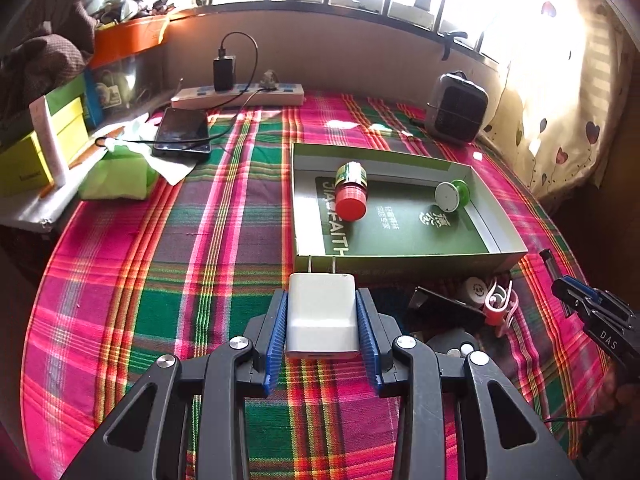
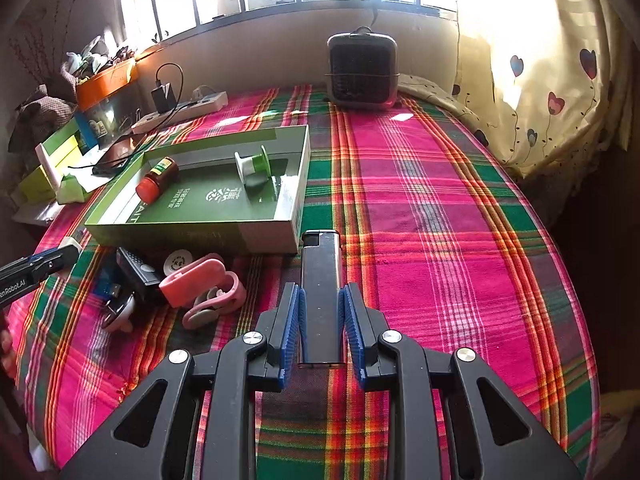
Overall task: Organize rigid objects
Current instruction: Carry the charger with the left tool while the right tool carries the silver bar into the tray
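My left gripper is shut on a white plug charger, prongs forward, just short of the near wall of a green box. The box holds a red-capped bottle and a green-and-white spool. My right gripper is shut on a dark lighter, held upright near the box's right front corner. The bottle and spool also show there. The right gripper shows at the left view's right edge.
Loose items lie before the box: a pink clip, a white round cap, a black block. A small heater, power strip, phone and boxes stand behind and left. The plaid cloth covers the table.
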Demonstrator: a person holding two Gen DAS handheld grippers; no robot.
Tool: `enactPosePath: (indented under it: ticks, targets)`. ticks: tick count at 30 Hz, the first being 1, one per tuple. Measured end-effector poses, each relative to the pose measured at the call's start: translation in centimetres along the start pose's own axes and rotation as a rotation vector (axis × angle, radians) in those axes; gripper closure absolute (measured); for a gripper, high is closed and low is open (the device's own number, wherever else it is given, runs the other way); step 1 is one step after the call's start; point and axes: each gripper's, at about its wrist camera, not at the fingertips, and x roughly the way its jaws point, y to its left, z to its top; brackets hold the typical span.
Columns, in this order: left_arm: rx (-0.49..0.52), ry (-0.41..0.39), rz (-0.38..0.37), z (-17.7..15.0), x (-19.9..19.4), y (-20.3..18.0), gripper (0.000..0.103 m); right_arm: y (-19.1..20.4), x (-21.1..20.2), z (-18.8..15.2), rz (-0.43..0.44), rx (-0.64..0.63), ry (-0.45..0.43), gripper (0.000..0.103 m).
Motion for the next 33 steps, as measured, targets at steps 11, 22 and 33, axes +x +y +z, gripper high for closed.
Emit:
enactPosePath:
  ticks: [11,22,33]
  targets:
    - [0.024,-0.019,-0.070,2.7,0.5,-1.3,0.071,1.6,-0.3,2.8,0.042,-0.051,-0.031,0.079]
    - [0.047,0.002,-0.123,5.1,2.8,-3.0,0.071,3.3,2.0,5.1,0.106,-0.082,0.005,0.079]
    - [0.096,0.057,-0.142,6.6,6.4,-5.1,0.071,5.0,5.5,6.9,0.117,-0.124,0.073,0.079]
